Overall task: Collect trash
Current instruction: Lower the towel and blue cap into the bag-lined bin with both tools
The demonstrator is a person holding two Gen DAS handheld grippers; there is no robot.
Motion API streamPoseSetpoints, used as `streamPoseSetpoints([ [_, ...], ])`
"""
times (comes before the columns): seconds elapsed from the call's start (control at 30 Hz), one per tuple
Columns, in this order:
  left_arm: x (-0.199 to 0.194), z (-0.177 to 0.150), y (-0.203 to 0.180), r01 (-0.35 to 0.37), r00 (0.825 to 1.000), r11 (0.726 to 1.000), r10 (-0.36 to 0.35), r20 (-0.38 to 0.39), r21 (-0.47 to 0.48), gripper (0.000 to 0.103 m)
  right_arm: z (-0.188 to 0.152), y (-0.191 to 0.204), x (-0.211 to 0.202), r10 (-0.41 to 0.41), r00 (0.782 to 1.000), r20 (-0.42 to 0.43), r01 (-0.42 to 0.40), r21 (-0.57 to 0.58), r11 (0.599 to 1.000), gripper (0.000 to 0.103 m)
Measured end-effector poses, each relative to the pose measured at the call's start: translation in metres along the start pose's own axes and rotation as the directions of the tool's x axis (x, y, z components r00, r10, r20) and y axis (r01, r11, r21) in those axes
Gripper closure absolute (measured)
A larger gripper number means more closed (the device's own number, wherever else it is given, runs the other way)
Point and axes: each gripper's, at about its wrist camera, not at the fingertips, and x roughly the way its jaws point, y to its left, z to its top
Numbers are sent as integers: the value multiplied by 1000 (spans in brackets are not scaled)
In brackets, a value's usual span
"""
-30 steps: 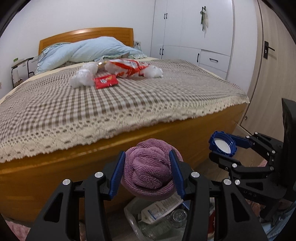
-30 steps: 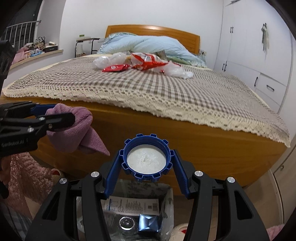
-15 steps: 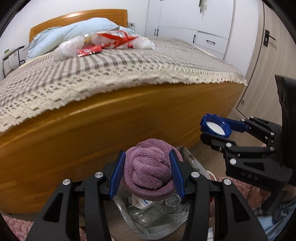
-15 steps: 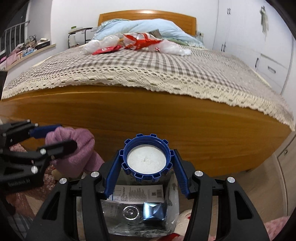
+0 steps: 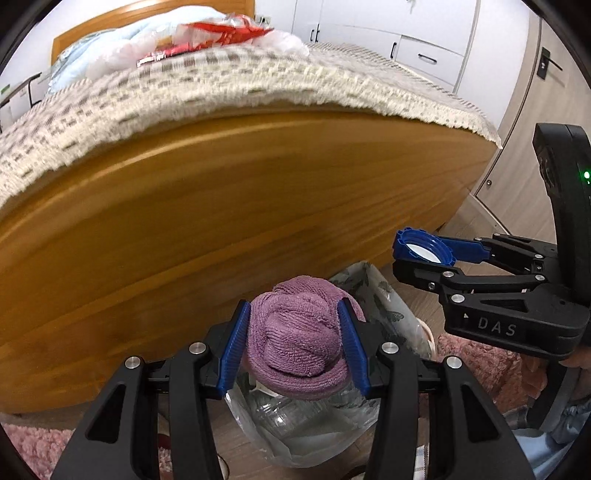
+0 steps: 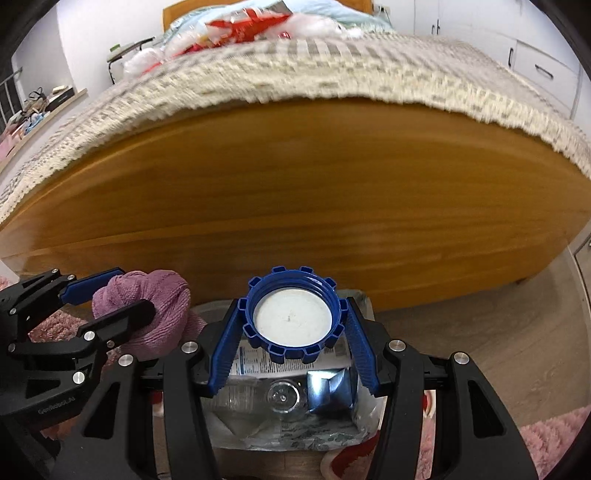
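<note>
Handling notes. My left gripper [image 5: 293,338] is clamped on a bundled purple cloth [image 5: 295,339], the blue pads pressing into both its sides. My right gripper [image 6: 293,332] holds a blue ribbed cap [image 6: 293,314] across its rim, white liner facing the camera. Both items hang above the clear plastic bag [image 6: 291,413] standing on the floor at the foot of the wooden bed frame [image 6: 295,192].

Cloth: I judge it soft, light and compressible; it gives under the pads, so a hold across the thickest fold suits it. No breakage risk. A loose tail hangs below the pads and could catch the bag's edge.

Cap: I judge it stiff, light and hard plastic; the notched rim gives the pads purchase, and opposite sides are the right place to hold it.

Bag: already holds a crushed bottle [image 6: 280,397] and printed packaging. Its thin film looks floppy. More wrappers [image 6: 240,27] lie on the bedspread.
</note>
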Motion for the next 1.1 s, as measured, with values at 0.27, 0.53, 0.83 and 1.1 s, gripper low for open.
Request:
streamPoseSetpoints([
  [0.27,30,-2,-2,2,998,1000,-4,-56,-30,57,11,-15,43,22,994,-103,-15,64,998,50],
  [0.53,68,-6,-9,13,990,999,-21,-139,-52,57,13,-26,78,51,979,-199,-29,117,993,50],
  [0.83,107,-11,-7,28,978,998,-40,-203,-62,57,1,-55,117,118,940,-319,-42,235,971,50],
  [1.1,133,-18,6,16,966,997,-36,-257,-79,57,1,-51,139,124,910,-396,-18,260,965,50],
])
